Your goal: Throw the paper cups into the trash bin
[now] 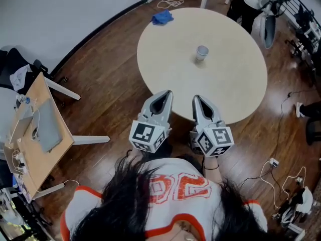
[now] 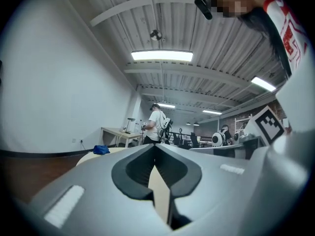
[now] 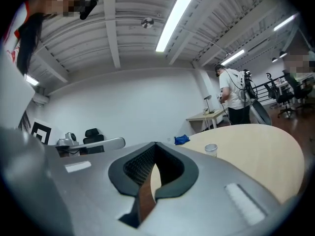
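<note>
Paper cup point(image 1: 202, 52) stands upright near the middle of the round table point(image 1: 235, 94), well apart from both grippers. Left gripper point(image 1: 166, 93) and right gripper point(image 1: 196, 98) are at the near edge, jaws together, empty. Suggest opening the right jaws wide before reaching, then squeezing the wall lightly to avoid crushing it. Bin not in view.

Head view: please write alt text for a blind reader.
A person holds the left gripper and right gripper, both closed and empty, before a round table. A paper cup stands near its middle; a blue cloth lies at the far edge.
</note>
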